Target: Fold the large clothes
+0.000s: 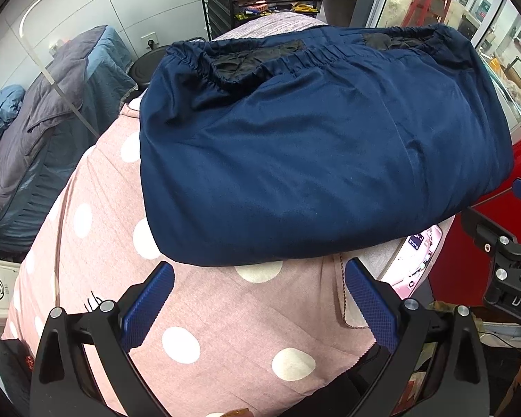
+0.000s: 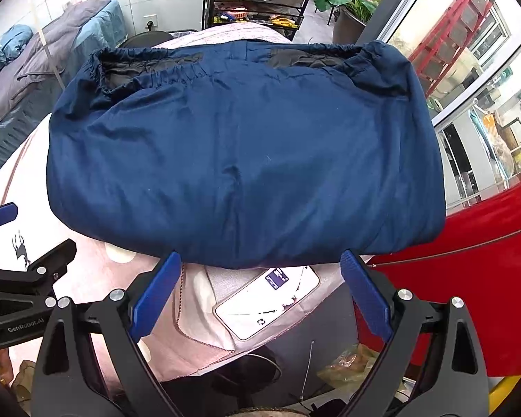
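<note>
1. On the pink polka-dot cover (image 1: 225,316) lies the folded navy garment (image 1: 316,160), elastic waistband on its far side.
2. Your left gripper (image 1: 260,299) is spread wide, holding nothing, just short of the near fold.
3. Your right gripper (image 2: 262,290) is likewise spread and empty, above a phone (image 2: 267,302).

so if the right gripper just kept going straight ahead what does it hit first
Most likely the near folded edge of the navy garment, dead ahead of the right gripper and its open jaws. A phone lies lower, between the jaws, so a downward-sloping line could meet that first; depth is unclear.
</note>
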`<state>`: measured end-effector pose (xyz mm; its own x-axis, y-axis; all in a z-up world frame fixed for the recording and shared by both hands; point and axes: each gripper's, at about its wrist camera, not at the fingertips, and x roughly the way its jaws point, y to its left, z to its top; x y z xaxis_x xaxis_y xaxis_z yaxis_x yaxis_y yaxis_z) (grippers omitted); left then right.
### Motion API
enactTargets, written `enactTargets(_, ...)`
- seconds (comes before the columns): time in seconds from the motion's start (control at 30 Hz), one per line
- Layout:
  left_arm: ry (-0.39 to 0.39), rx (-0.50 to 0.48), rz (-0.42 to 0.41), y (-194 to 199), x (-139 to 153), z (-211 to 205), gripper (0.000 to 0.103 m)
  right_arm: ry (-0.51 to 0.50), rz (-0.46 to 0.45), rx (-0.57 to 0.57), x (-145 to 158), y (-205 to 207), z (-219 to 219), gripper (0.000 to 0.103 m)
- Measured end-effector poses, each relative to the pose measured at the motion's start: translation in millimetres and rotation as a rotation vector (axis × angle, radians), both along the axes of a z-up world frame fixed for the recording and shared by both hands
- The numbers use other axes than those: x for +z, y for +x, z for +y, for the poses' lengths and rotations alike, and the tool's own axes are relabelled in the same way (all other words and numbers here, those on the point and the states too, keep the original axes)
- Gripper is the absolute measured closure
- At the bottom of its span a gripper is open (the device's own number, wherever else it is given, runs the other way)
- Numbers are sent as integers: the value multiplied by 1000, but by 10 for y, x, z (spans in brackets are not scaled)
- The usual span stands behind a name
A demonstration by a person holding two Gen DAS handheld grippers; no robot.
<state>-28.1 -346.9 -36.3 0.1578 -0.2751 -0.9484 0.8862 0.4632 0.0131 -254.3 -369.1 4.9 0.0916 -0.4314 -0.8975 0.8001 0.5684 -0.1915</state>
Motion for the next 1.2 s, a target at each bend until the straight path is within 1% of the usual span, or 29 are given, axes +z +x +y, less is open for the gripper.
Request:
enactTargets(0.77,-6,8,-12,26,16,23,6,0,-4,27,-18,65,-14,11)
enactTargets(1.03,-5,-5,-6,3,6,12,6,4,-7,14,-32,27,-41,11)
enactTargets(1.2,-38,-12,3,0,27,19,6,9,-5,13,-56,26,-47,11)
